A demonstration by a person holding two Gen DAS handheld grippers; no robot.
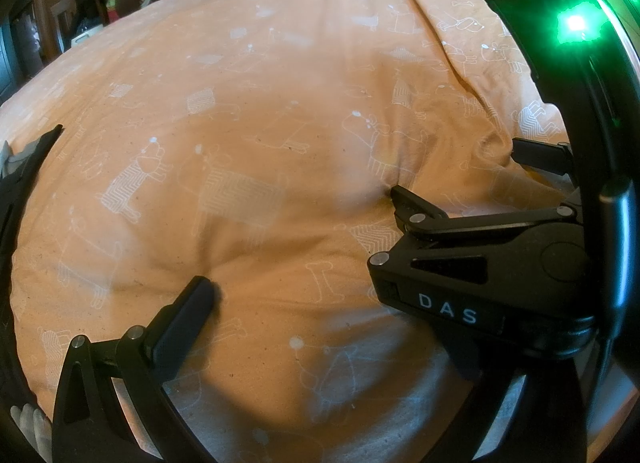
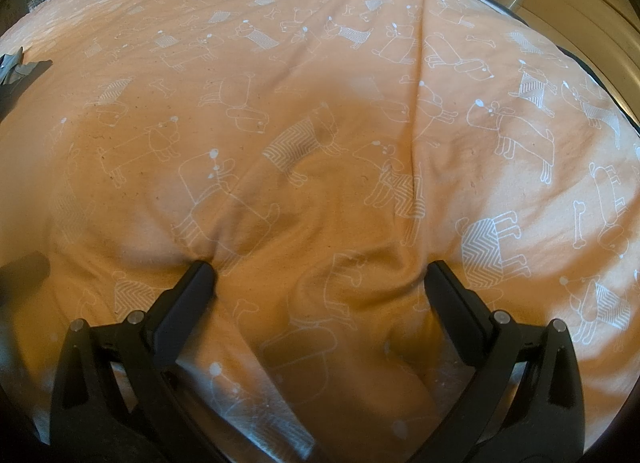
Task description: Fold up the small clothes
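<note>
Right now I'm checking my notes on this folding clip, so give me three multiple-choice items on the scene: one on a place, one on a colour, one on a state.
1. In the right wrist view, where does the dark grey cloth lie?
A. At the far left edge
B. Between the fingers
C. In the top right corner

2. What colour is the big dog-print sheet?
A. Blue
B. Orange
C. Green

3. How do the jaws of the right gripper stand?
A. Shut on the sheet
B. Open, tips on the sheet
C. Shut on nothing

Answers:
1 A: the grey piece pokes in at the left rim, far from the fingers.
2 B: the sheet is orange with white outlined dogs.
3 B: the two fingers stand wide apart, with bunched sheet between their tips.
</note>
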